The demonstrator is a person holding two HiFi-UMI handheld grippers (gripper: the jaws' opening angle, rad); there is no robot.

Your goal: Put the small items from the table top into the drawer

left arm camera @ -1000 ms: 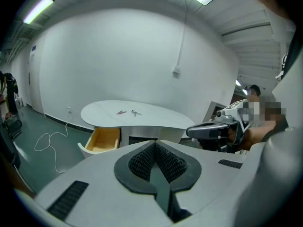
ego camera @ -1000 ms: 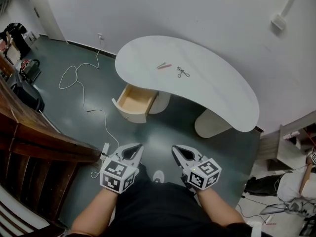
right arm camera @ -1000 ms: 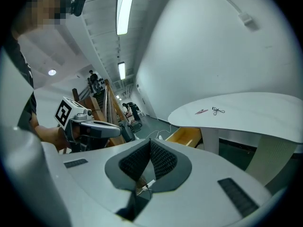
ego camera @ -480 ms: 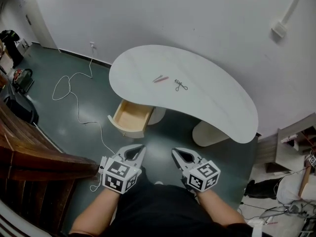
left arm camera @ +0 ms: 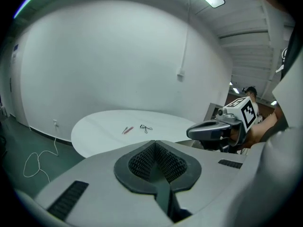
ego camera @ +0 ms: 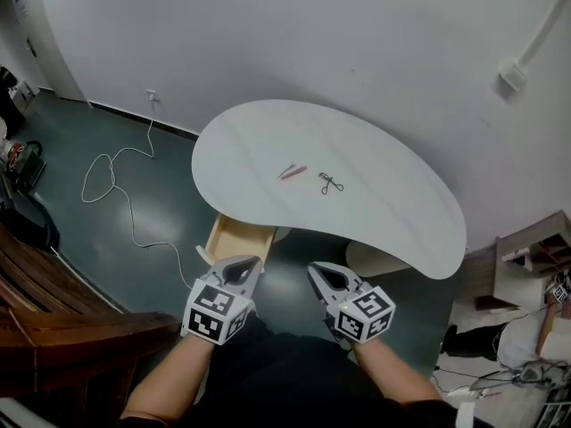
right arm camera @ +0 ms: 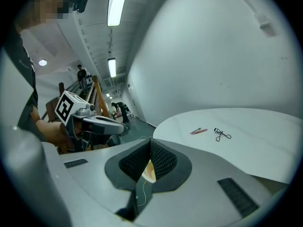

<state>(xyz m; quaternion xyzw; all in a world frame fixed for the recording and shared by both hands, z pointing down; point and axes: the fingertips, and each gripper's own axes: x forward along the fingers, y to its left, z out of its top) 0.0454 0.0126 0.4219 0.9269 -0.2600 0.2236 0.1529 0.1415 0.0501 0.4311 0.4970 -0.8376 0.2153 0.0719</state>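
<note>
Down at the lower middle of the head view, the left gripper point(ego camera: 239, 273) and the right gripper point(ego camera: 326, 281) are held side by side in front of the person, both pointing up the frame toward the white kidney-shaped table point(ego camera: 401, 212). Each has its jaws pressed together with nothing between them. The task's things lie well apart from them, near the middle of the tabletop. A pair of thin sticks point(ego camera: 293, 171), one pink and one greyish, slants from lower left to upper right. Just to their right is a small black wire tool with looped handles point(ego camera: 331, 184), its long axis running roughly up and down the frame. The tool lies almost straight ahead of the right gripper, and the sticks fall between the two grippers but closer to the right one, so I would judge the right hand better placed to reach first. The open wooden drawer point(ego camera: 234, 239) juts out under the table's near edge, just above the left gripper in the frame, and nothing is visible in the part that shows.
</note>
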